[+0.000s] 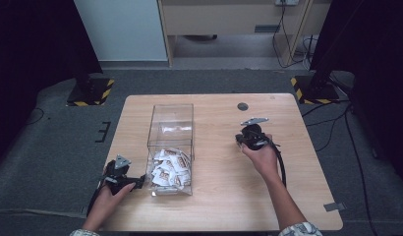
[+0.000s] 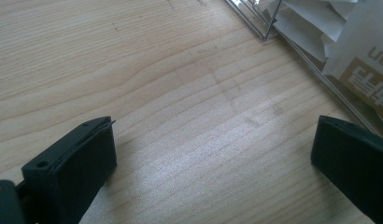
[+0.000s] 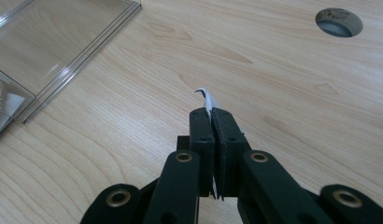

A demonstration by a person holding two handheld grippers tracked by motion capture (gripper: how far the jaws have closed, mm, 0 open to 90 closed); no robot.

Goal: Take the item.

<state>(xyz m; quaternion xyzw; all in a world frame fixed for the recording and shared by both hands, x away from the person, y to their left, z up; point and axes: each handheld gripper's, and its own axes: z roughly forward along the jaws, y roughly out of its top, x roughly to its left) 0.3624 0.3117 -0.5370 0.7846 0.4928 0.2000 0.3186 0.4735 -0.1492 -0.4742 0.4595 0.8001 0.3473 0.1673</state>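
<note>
Done: right gripper (image 3: 212, 116) jaws pinch one thin white paper packet (image 3: 204, 97), outside clear plastic box (image 1: 170, 129).
Left: many white packets (image 1: 169, 167) remain inside; left gripper (image 2: 213, 154) spread wide, empty.

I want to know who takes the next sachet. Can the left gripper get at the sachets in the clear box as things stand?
Probably yes. The left gripper lies open on the table beside the clear box, holding nothing. But the box wall stands between it and the sachets, so it would have to lift and come in from above.
</note>
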